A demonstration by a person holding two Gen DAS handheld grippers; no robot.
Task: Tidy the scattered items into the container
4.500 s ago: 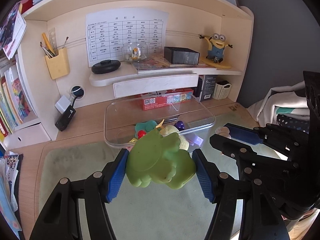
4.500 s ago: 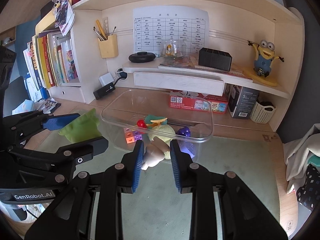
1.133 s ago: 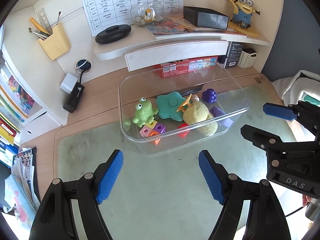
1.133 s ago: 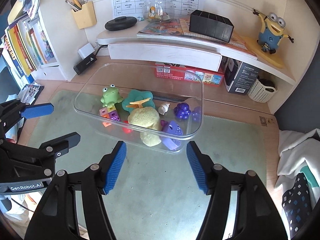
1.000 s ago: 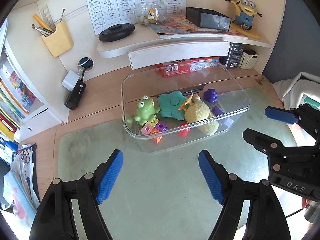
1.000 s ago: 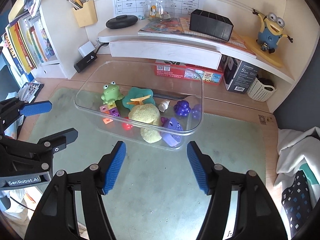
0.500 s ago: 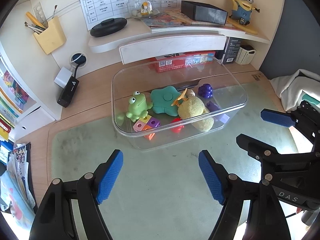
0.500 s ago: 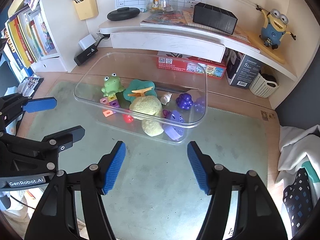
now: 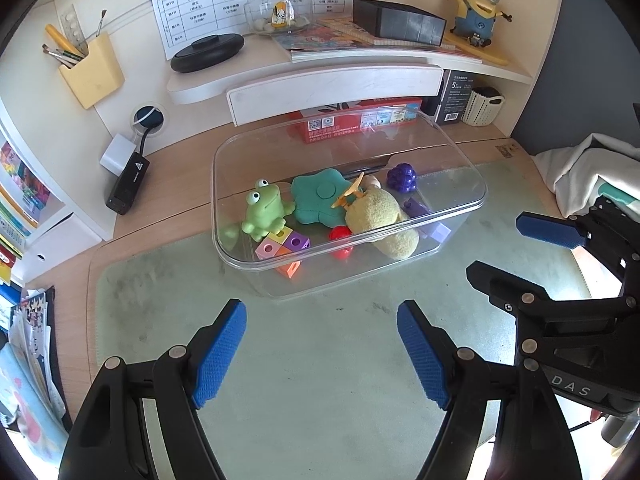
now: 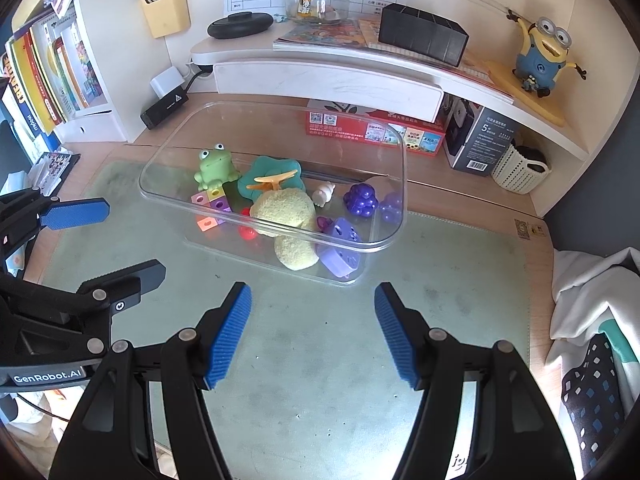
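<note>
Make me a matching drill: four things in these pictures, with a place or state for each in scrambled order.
Things:
1. green frog
2. purple grapes
3. Minion figure
4. left tongs

Places or states:
a. on the upper shelf
b. open, holding nothing
c. left end of the clear container
d. far right part of the container

Pairs: 1-c, 2-d, 3-a, 4-b

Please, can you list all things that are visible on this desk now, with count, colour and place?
Clear plastic container: one, transparent, on green desk mat.
Green rubber frog: one, inside container, left.
Teal star-shaped toy: one, inside, middle.
Yellow plush toy: one, inside.
Purple grape toy: one, inside, back right.
Coloured cubes: several, pink, yellow, purple, orange, inside, front.
Yellow Minion figure: one, shelf, right.
Red box: one, behind container.
Yellow pen holder: one, wall, left.
Left gripper: open, empty.
Right gripper: open, empty.
</note>
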